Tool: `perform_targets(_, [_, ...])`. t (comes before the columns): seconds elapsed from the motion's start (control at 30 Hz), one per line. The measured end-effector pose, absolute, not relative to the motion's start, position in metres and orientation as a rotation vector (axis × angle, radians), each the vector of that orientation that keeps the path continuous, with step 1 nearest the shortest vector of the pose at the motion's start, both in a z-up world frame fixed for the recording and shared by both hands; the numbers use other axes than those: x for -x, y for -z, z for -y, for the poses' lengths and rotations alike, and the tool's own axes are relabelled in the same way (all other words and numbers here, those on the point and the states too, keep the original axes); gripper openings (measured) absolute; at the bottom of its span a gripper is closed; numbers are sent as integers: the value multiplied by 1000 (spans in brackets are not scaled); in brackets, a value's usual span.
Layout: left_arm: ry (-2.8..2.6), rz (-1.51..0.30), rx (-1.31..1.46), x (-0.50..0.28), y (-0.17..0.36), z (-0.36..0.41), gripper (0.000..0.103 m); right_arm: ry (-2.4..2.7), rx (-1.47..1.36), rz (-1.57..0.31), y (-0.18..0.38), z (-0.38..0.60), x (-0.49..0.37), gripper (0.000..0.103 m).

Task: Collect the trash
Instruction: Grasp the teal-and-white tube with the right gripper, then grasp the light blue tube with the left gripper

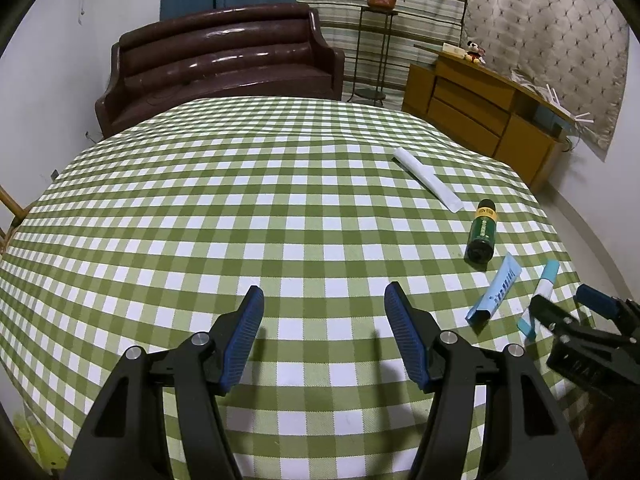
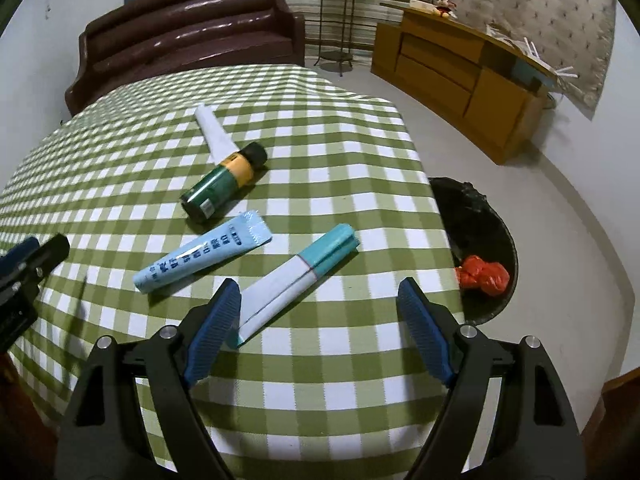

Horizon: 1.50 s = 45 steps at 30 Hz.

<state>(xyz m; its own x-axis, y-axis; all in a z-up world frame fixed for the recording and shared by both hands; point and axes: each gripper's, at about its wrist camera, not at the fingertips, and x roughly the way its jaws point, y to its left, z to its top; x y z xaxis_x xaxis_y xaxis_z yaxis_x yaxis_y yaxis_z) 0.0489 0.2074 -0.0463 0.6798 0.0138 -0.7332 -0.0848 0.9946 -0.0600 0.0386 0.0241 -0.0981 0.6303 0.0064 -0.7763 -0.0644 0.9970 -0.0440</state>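
Right gripper hovering over the white-teal tube, jaws apart
Left gripper also gaping (nothing held), bin beside the table

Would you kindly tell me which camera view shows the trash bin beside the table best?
The right wrist view. The black-lined trash bin sits on the floor past the table's right edge, with an orange crumpled wad inside. The left wrist view does not show the bin at all.
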Motion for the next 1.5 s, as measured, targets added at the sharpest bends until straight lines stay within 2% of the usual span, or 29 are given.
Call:
perform_targets(0.1, [-50,-821,90,-49,46,-208,62,-51,62,-884,96,-24,-42,78])
perform_targets(0.17, [-49,-819,90,-49,46,-209,62,-65,52,-900,97,-24,-44,66])
perform_targets(0.4, [-50,-820,94,-50,47,-214,62,-86,49,-919,99,-34,-54,53])
perform_targets(0.63, [-44,-827,97,-52,49,-213,62,-118,103,-901,99,-44,-60,21])
perform_targets(0.8, [-35,-827,97,-53,49,-209,62,-127,79,-901,98,-36,-60,19])
perform_targets(1.03, [-17,-825,95,-55,49,-203,62,-140,77,-897,99,-30,-62,23])
perform_targets(1.27, [10,-821,85,-55,46,-192,63,-151,95,-881,101,-29,-56,15])
perform_targets(1.5, [55,-812,67,-56,41,-171,64,-136,77,-841,91,-10,-49,14])
